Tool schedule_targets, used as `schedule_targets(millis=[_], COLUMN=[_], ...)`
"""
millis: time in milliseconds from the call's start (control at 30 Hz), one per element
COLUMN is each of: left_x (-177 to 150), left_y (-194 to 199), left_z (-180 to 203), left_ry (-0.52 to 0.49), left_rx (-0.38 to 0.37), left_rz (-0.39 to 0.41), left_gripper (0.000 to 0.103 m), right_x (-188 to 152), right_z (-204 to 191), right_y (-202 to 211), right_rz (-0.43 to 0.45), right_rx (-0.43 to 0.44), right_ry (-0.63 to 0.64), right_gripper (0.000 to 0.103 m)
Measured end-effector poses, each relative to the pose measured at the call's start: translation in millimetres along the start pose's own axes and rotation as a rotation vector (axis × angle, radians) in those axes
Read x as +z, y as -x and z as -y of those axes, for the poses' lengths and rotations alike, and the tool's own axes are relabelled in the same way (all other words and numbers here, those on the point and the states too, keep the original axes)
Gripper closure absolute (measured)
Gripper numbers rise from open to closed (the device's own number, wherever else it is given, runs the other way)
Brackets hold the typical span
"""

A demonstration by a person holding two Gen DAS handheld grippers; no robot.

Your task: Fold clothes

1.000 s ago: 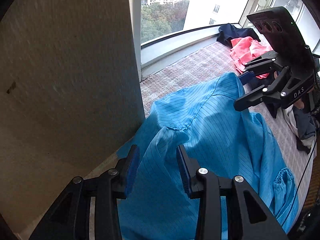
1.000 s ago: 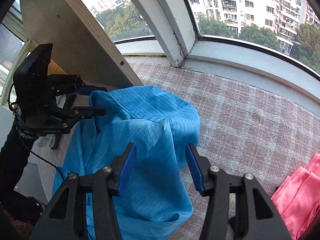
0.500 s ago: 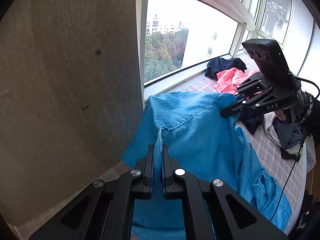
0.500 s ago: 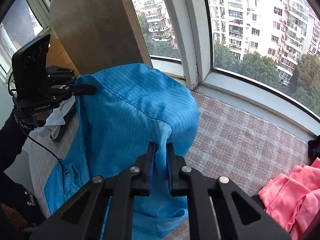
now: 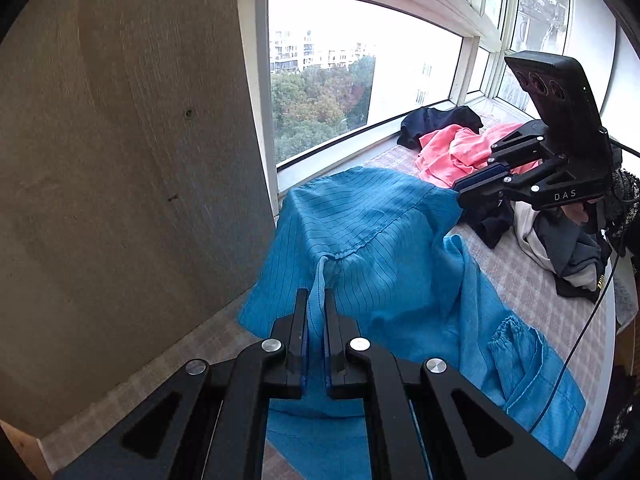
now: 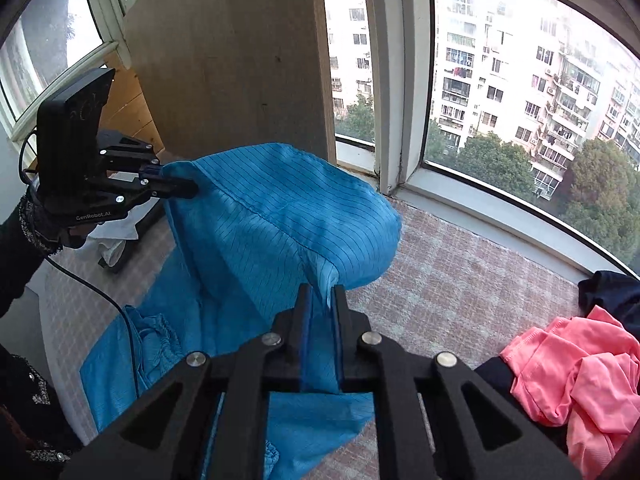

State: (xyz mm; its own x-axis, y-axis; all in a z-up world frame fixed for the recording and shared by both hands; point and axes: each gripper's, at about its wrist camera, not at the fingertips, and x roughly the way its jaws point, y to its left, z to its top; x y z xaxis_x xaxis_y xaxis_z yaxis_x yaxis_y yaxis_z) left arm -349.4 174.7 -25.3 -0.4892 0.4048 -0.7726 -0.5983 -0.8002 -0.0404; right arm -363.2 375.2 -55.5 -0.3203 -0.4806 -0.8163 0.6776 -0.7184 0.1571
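You have no bin or basket in sight; the clothes lie loose on the checked mat (image 6: 460, 280) by the window. Your left gripper (image 5: 316, 300) is clamped on a fold of the blue striped garment (image 5: 380, 248). Your right gripper (image 6: 322, 296) also pinches it, its jaws easing apart. The garment hangs lifted between them, its elastic cuff (image 5: 508, 336) trailing on the mat.

Windows (image 6: 520, 120): curved bay, white frames, daylight | Outside: apartment blocks (image 6: 500, 80), trees (image 5: 316, 120) | Wood-grain panel (image 5: 120, 160) at surface's left edge | Surface (image 6: 460, 280): pale checked covering | Sill (image 6: 500, 216): white
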Motion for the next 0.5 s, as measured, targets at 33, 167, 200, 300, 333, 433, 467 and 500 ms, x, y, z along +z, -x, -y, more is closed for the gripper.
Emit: schedule_targets(millis=[33,167,200,300,333,433,467,500], left_x=[0,-4,-7,-27,-34,-59,-67,-74], left_y=[-4,-4,0,11,12,-1,-10,-20], left_z=[-1,-16,-22,-41,-48,-66,-71,-74], left_ry=[0.004,0.032,0.043,0.082,0.098,0.149,0.169,0.182], left_rx=[0.006,0.065,0.075,0.1,0.104,0.071,0.052,0.029], left_rz=[-0.008,-0.006,0.003,0.004,-0.006,-0.066,-0.101,-0.135], left_gripper=[0.098,0.091,0.091,0.086,0.086,0.086,0.086,0.086], right_x=[-6,-38,-48,-69,-75,-85,-85,-84], right_z=[14,57,63,74,78,85,87,87], right_y=[-6,-34,-40,-53,-55,-66,-70,-74], right_rz=[-0.014,-0.104,-0.125,-0.14,-0.139,-0.141,-0.145,-0.143], right_rx=[0.012,0.037,0.032,0.1,0.131,0.178,0.189,0.2], right_ry=[-0.049,-0.185,-0.194,-0.229,-0.252,-0.291,-0.295,-0.293], right_gripper=[0.059,0.057,0.057,0.056,0.056,0.056,0.056,0.055])
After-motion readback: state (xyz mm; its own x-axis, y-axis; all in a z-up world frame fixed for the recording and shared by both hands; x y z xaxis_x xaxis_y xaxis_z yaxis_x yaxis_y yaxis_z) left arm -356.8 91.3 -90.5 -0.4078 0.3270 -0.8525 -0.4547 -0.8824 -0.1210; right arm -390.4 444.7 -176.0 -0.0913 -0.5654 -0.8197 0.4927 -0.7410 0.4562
